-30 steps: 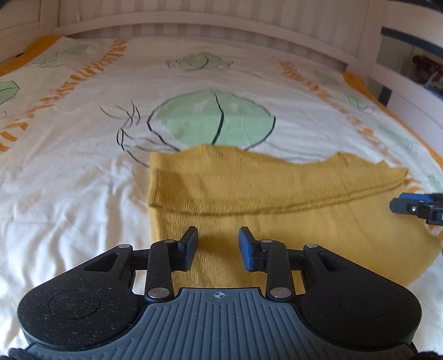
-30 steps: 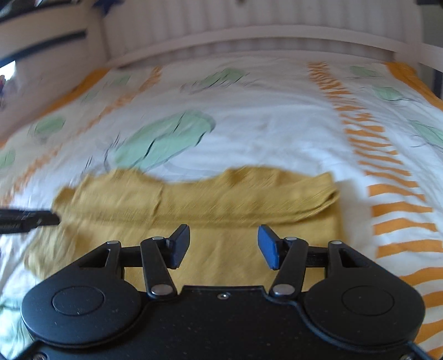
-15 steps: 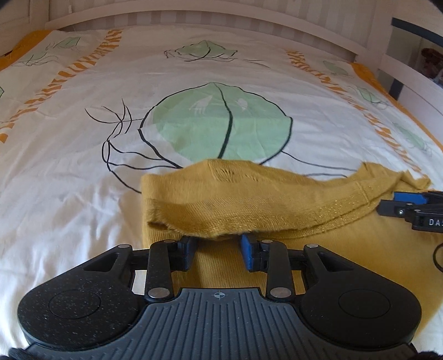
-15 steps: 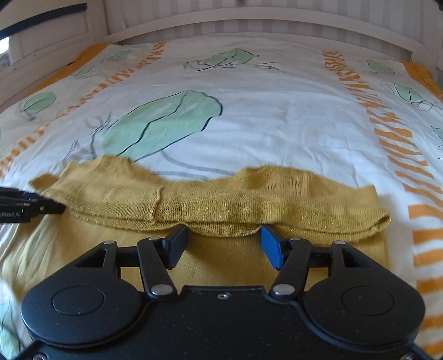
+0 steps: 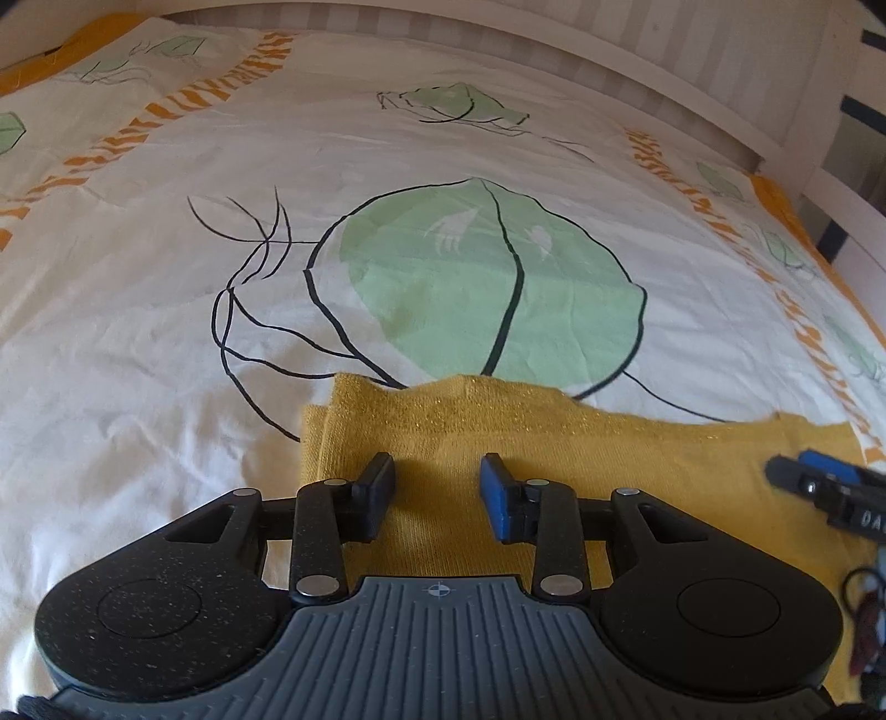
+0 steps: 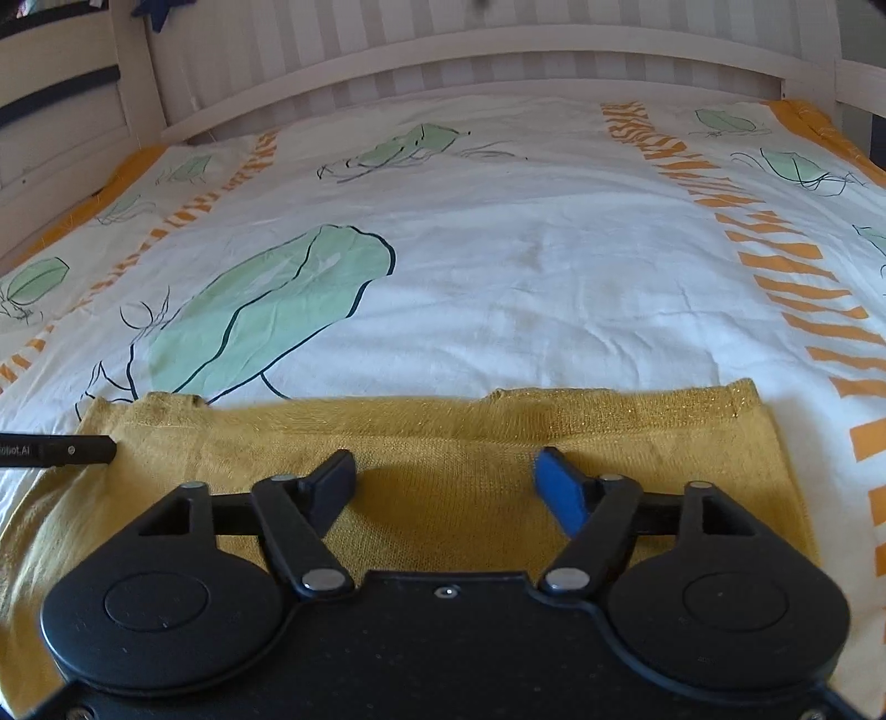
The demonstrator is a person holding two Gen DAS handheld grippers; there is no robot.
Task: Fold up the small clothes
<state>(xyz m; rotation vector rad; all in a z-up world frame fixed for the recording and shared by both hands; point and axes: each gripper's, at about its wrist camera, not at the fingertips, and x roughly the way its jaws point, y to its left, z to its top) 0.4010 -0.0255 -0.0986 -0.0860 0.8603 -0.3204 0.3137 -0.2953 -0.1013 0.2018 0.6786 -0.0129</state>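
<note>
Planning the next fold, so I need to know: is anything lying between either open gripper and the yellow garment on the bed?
Nothing visible. The left gripper and right gripper are both open directly over the yellow garment, which lies flat on the bedsheet with no other item on it.

Bedsheet (image 6: 554, 266) beyond mustard garment (image 6: 443, 454) open; white bed rails (image 6: 498, 50) bound far end, sides

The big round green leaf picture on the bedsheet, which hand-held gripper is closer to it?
Left. The left hand-held gripper sits right below the green leaf; the right hand-held gripper is off to its right.
</note>
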